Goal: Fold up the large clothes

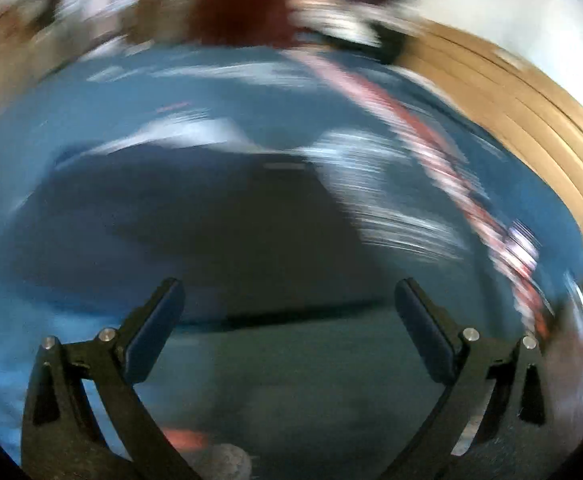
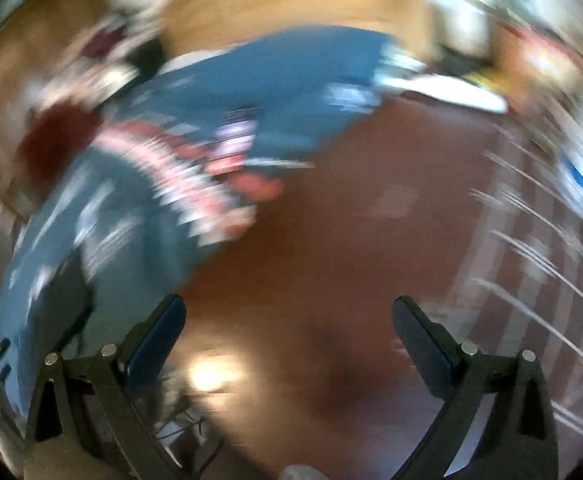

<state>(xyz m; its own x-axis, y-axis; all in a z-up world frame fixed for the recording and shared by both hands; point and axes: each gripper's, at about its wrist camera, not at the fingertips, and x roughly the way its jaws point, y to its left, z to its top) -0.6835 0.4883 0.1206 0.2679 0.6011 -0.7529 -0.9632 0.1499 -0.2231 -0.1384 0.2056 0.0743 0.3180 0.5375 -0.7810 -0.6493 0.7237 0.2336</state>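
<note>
Left tongs (image 1: 289, 306): we see them spread, pinching nothing, over the dark garment (image 1: 227, 232).
Right tongs (image 2: 289, 322): spread, empty, over brown floor (image 2: 331, 240).
Blue cloth (image 2: 139, 216): left of them.
Risk: we judge the heavy blur could spoil our aim at an edge.

We are seeing a blue garment (image 1: 219, 92) filling most of the left wrist view, with smeared white markings and a red-and-white patterned band (image 1: 443, 148) running down its right side. A tan wooden edge (image 1: 523, 92) is curving along the upper right. In the right wrist view the same blue cloth (image 2: 303, 80) is showing at upper left, its red, white and pink band (image 2: 179, 168) blurred, over a reddish-brown surface (image 2: 351, 240).
</note>
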